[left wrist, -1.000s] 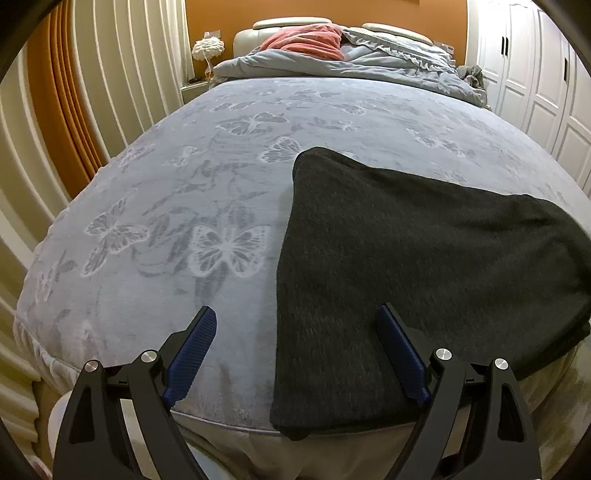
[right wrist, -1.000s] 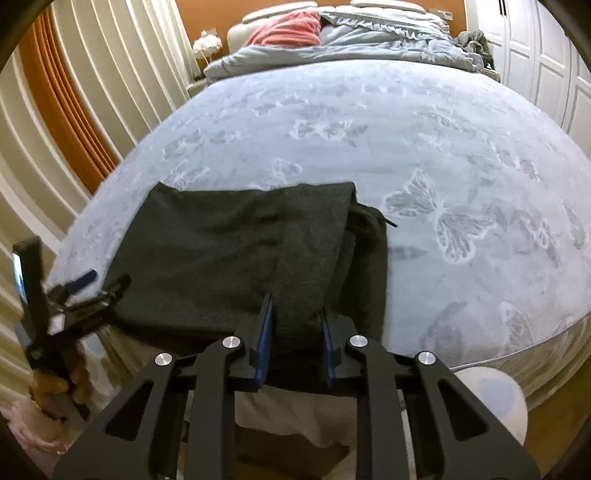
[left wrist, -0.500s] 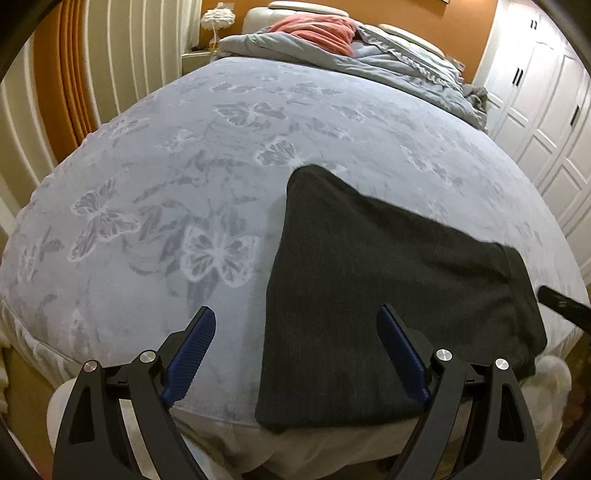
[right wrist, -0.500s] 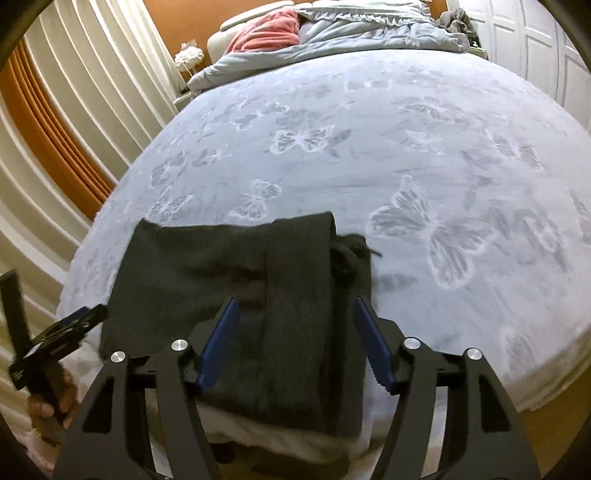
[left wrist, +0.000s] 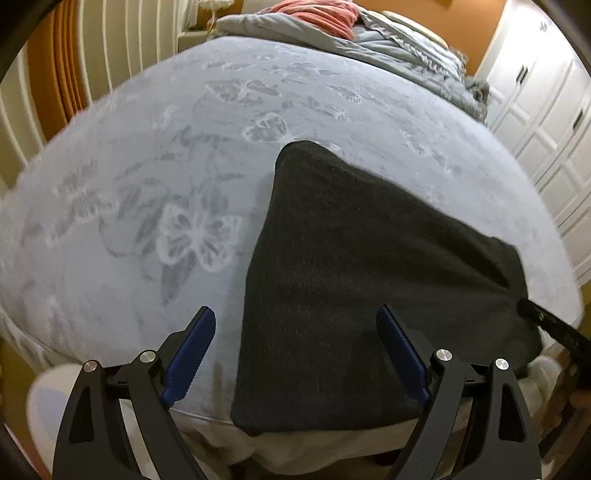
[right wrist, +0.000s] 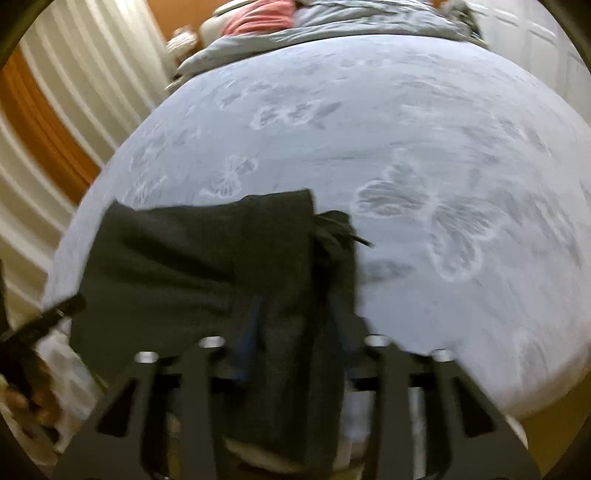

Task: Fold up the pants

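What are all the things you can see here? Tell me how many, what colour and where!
pants: one, dark grey, folded, at the near edge of the bed
bedspread: one, pale grey with butterflies, covering the bed
duvet: one, grey, bunched at the far end
blanket: one, pinkish red, on the duvet
wardrobe doors: several, white, on the right
curtain: one, cream and orange, on the left
left hand-held gripper: one, black with blue pads, open, above the pants' near edge
right hand-held gripper: one, black, blurred, over the pants' right end
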